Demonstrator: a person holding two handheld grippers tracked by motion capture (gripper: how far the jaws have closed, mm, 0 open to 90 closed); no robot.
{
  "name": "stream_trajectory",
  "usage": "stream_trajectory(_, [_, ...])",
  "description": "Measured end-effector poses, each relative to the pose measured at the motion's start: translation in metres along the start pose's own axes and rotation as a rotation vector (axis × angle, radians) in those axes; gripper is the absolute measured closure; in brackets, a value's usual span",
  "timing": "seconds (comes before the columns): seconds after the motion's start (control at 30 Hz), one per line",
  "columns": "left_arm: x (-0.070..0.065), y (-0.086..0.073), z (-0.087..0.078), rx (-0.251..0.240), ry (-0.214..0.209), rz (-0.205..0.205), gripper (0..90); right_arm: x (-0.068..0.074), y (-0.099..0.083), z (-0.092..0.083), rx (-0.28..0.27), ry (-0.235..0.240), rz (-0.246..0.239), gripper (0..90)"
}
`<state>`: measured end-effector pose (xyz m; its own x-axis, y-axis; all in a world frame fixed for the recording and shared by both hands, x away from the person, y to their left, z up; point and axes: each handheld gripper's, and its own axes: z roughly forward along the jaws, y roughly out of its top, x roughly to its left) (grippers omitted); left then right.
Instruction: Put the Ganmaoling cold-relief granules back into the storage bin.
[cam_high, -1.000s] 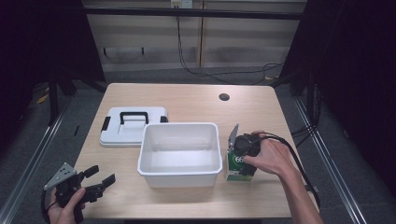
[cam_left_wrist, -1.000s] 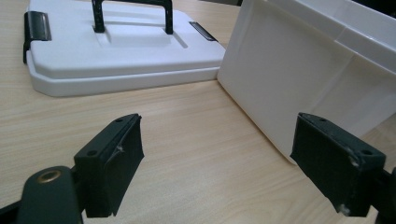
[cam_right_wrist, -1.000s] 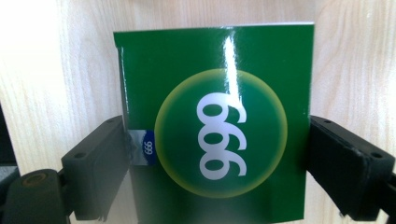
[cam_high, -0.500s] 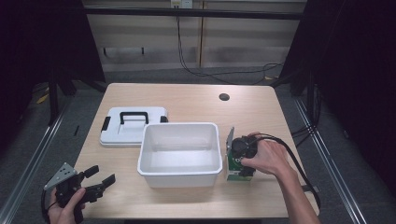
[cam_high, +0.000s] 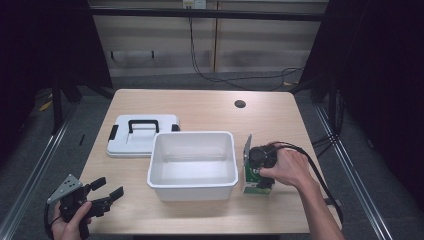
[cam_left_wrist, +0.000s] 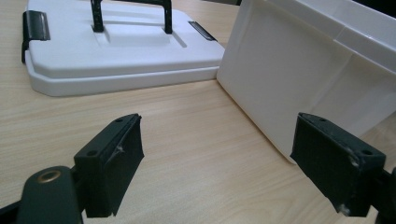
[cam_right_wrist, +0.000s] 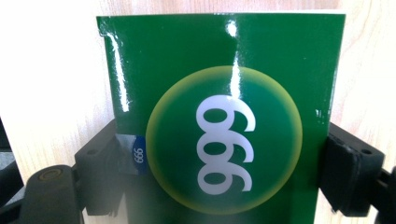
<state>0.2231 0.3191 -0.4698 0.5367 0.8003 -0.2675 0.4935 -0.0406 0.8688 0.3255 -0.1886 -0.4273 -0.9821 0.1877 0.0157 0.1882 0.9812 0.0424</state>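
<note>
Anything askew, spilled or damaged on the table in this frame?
Nothing stands out. The open white plastic bin sits upright at mid-table, empty, with its white lid with the black handle lying flat beside it. The right gripper has its jaws on the green "999" box. The left gripper is open. No spills.

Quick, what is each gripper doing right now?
Left gripper: open, holding nothing, near the bin.
Right gripper: shut on the green box.

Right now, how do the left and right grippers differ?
The left gripper hovers at the table's near-left corner, jaws wide apart on nothing; the right gripper has its jaws around the green box beside the white bin. Both are hand-held and have black jaws.
</note>
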Motion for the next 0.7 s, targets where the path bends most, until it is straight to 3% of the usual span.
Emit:
stream_trajectory(0.13, [0.0, 0.0, 0.0, 0.0, -0.004, 0.001, 16.2, -0.001, -0.001, -0.002, 0.013, 0.005, 0.023, 15.8])
stream_trajectory(0.7, [0.0, 0.0, 0.0, 0.003, -0.008, -0.002, 16.1, -0.001, -0.01, -0.02, -0.027, 0.02, 0.075, 15.9])
